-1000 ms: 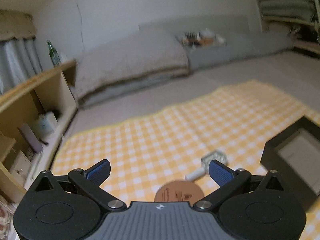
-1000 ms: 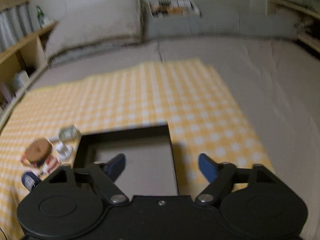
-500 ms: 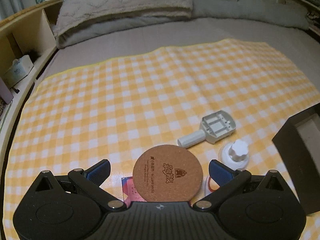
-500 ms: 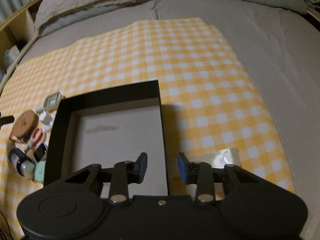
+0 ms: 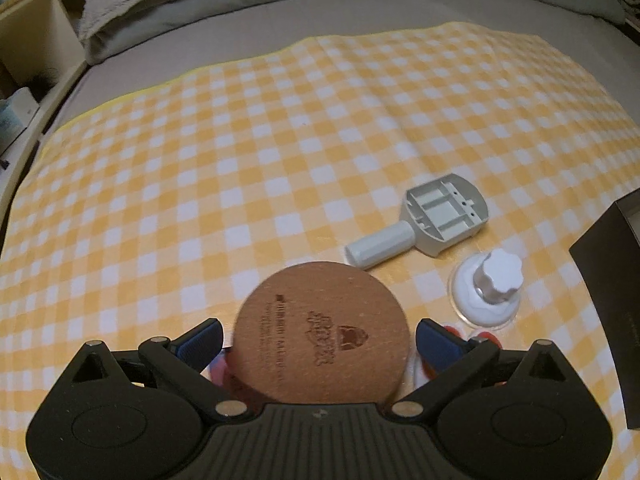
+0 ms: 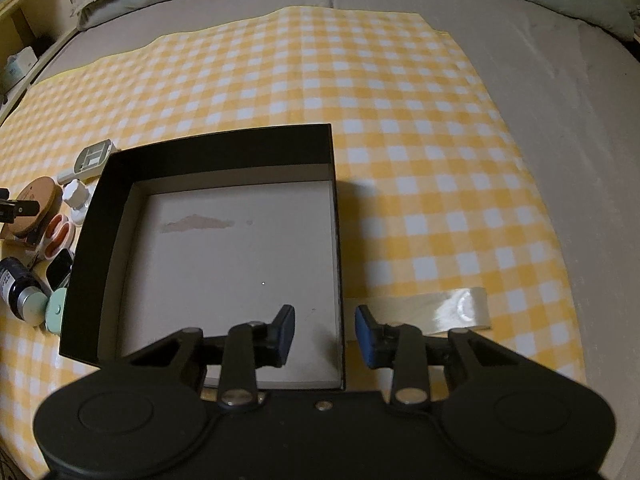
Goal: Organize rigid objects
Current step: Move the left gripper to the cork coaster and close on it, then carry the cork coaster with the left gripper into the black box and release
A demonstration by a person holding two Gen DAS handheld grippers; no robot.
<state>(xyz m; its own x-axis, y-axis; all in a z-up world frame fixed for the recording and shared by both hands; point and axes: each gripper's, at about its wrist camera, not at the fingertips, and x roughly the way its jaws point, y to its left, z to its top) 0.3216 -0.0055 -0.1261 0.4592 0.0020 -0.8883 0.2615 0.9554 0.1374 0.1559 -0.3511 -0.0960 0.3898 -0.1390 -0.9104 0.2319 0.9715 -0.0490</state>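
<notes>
A round cork coaster [image 5: 320, 320] lies on the yellow checked cloth, on top of other small items. My left gripper [image 5: 318, 340] is open and points down at it, one blue pad on each side, neither touching. A black open box [image 6: 216, 144] with a pale floor sits to the right. My right gripper [image 6: 325, 330] hangs over the box's near right corner. Its jaws are closing, with the box's right wall between them, and the pads do not press on the wall.
Beside the coaster lie a grey plastic tool [image 5: 436, 212], a white knob [image 5: 492, 280], a red-and-white case [image 6: 60, 232], a dark bottle [image 6: 16, 280] and a mint item [image 6: 56, 308]. A clear tape strip [image 6: 440, 308] holds the cloth. Shelves stand at the left, grey cushions behind.
My left gripper has tipped downward and sunk onto the coaster, which now fills the gap between its pads. My right gripper dropped over the box and its jaws narrowed around the right wall.
</notes>
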